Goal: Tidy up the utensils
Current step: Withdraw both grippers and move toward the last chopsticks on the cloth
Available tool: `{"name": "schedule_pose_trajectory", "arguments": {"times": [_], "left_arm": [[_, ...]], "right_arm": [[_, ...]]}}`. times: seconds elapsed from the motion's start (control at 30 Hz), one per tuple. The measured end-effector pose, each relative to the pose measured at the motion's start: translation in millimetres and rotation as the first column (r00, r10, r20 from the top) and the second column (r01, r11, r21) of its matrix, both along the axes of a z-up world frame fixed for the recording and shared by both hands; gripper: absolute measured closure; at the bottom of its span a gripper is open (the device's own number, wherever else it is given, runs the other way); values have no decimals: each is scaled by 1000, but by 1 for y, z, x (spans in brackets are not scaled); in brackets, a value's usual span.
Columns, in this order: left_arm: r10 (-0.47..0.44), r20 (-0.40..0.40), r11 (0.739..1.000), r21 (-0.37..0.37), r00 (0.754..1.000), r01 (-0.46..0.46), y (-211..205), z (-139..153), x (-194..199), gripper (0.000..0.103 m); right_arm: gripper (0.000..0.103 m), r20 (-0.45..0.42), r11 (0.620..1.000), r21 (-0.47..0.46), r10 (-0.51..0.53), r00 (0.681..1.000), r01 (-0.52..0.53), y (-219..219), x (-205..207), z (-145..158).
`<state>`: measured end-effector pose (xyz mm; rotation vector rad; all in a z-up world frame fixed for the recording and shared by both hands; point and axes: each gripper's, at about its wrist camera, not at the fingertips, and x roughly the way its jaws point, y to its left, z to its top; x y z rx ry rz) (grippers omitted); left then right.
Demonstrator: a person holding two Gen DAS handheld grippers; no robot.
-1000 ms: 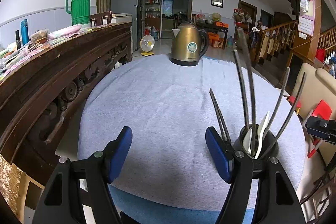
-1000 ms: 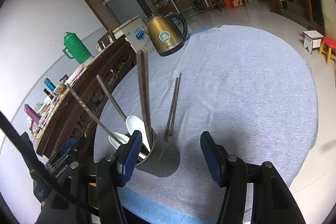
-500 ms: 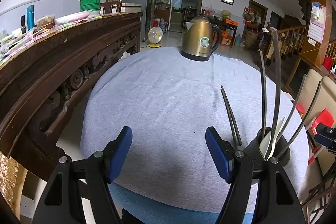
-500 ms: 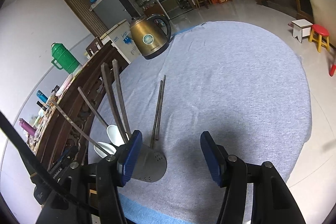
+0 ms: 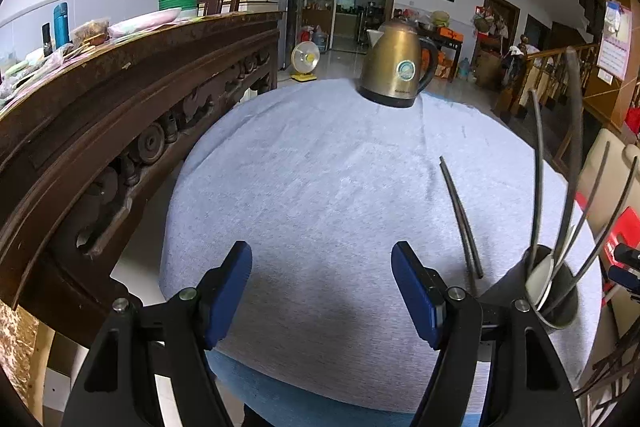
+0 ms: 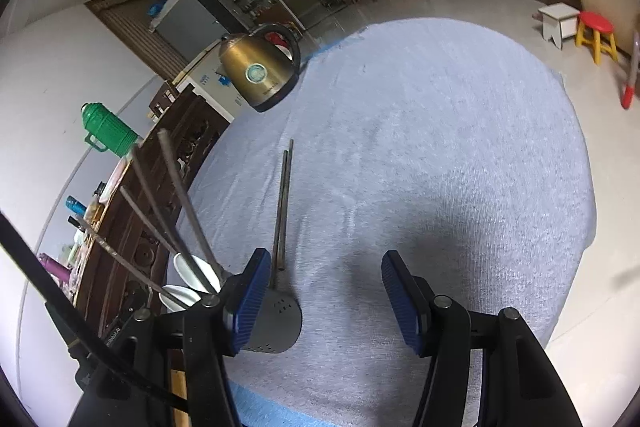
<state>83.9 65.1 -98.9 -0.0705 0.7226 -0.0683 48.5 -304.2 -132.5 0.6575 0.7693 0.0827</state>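
Grey metal chopsticks (image 6: 282, 207) lie flat on the table cloth (image 6: 440, 147), long axis running toward the kettle (image 6: 260, 71), just beside the utensil holder (image 6: 276, 323). Both the left gripper (image 5: 322, 293) and right gripper (image 6: 322, 301) hang spread apart, gripping nothing.

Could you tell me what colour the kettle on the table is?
Brassy gold kettle, black base and handle; clearest in the left wrist view.

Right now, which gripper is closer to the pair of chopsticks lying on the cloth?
Right. The chopsticks end just beyond the right gripper, beside its left finger. They lie off to the right of the left gripper.
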Motion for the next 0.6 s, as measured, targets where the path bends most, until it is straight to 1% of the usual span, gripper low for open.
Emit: {"name": "schedule_pose_trajectory", "arguments": {"times": [0.1, 0.2, 0.3, 0.33, 0.4, 0.47, 0.53, 0.6], "left_arm": [[-10, -14, 1000, 1, 1000, 10, 1, -4, 7, 30], [-26, -49, 1000, -18, 998, 25, 3, -8, 23, 30], [-39, -102, 998, -62, 994, 33, 7, -15, 52, 30], [-46, -118, 996, -84, 992, 36, 8, -17, 62, 30], [-58, -140, 994, -104, 988, 43, 4, -20, 83, 30], [-72, -156, 992, -109, 985, 56, -2, -23, 101, 30], [-109, -176, 989, -120, 978, 88, -15, -26, 121, 33], [-150, -201, 983, -137, 968, 124, -27, -30, 139, 38]], "right_arm": [[42, -16, 1000, 12, 2, 1000, -2, -3, 7, -6], [42, -39, 1000, 26, 4, 999, -3, -10, 21, -12], [42, -65, 999, 52, 18, 998, -15, -17, 44, -18], [42, -74, 998, 55, 25, 997, -21, -20, 54, -20], [42, -93, 998, 55, 37, 995, -32, -23, 74, -25], [42, -108, 996, 60, 66, 992, -60, -24, 100, -30], [42, -133, 995, 67, 88, 987, -80, -22, 129, -35], [42, -149, 991, 84, 115, 982, -103, -18, 155, -39]]}}
